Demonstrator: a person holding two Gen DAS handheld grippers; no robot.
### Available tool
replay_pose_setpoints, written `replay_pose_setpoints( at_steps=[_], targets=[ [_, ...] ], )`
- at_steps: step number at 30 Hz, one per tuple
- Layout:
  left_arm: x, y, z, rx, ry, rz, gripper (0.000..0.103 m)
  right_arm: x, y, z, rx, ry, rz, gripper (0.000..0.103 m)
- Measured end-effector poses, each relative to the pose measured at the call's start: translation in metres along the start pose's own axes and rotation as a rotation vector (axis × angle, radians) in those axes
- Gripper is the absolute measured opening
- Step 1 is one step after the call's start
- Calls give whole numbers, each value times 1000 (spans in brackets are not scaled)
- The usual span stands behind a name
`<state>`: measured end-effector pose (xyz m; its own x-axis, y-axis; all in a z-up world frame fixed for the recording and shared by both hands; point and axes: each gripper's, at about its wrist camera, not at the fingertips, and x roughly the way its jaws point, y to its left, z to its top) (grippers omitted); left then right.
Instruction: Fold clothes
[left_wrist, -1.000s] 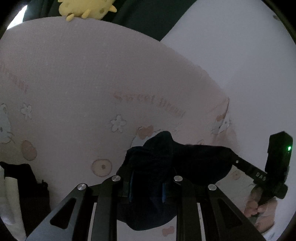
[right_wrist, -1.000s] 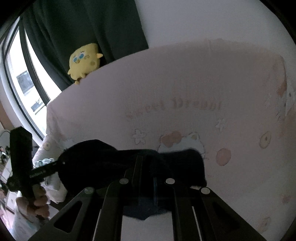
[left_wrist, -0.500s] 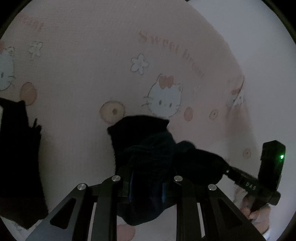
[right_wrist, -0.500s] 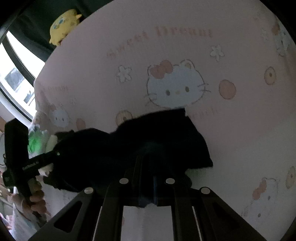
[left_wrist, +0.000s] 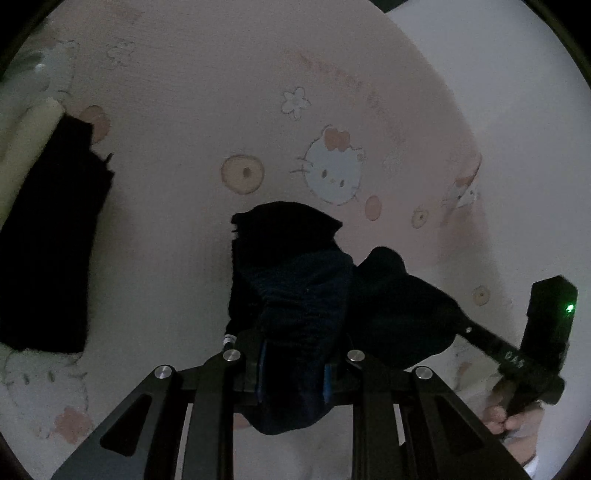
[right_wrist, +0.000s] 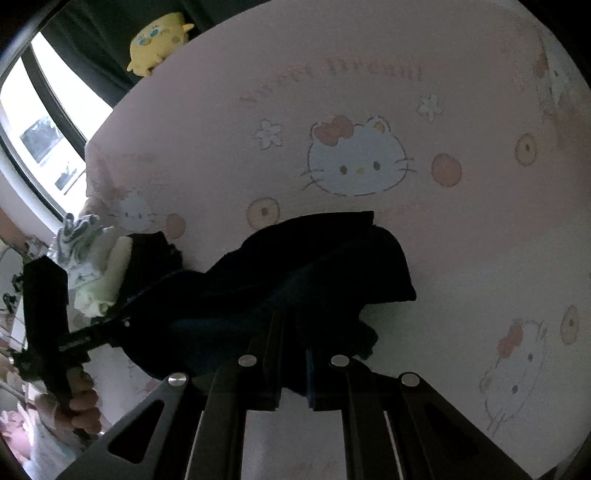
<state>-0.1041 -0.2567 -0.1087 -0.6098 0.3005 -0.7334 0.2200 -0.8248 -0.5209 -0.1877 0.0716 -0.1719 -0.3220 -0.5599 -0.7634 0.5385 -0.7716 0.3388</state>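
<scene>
Both grippers grip one dark navy garment, bunched and held just above the pink Hello Kitty bedsheet.

Left wrist view: the left gripper has its jaws closed to a narrow gap, packed with a thick fold of the garment; cloth spills out ahead of the jaws and hangs below them. The right gripper enters from the right of the garment, with a green light showing on its body. Its tips are buried in the cloth, so its jaw opening cannot be read from here. Only this view shows a second dark, flat-lying garment on the sheet, well to the left of the held one and cut by the picture's edge.

Right wrist view: the right gripper shows its jaws nearly together on a thin fold of the garment. The left gripper reaches into the cloth from the left, its tips hidden, a hand around its handle. Only this view shows a yellow plush toy at the far edge of the bedsheet, a window beyond it, and a pile of pale clothes to the left of the garment.

The garment's type and full outline cannot be made out; it is too dark and crumpled.
</scene>
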Motion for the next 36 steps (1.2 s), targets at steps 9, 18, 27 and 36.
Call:
replay_pose_setpoints(
  at_steps=[9, 18, 27, 36],
  targets=[
    [20, -1, -23, 106, 75, 149, 19, 27, 5, -10, -3, 81, 6, 7],
    [52, 34, -9, 6, 99, 145, 20, 81, -9, -5, 48, 164, -34, 7],
    [90, 69, -8, -12, 163, 240, 20, 135, -25, -20, 101, 233, -47, 7],
    [86, 102, -13, -270, 231, -8, 68, 117, -15, -26, 52, 127, -13, 57]
  ],
)
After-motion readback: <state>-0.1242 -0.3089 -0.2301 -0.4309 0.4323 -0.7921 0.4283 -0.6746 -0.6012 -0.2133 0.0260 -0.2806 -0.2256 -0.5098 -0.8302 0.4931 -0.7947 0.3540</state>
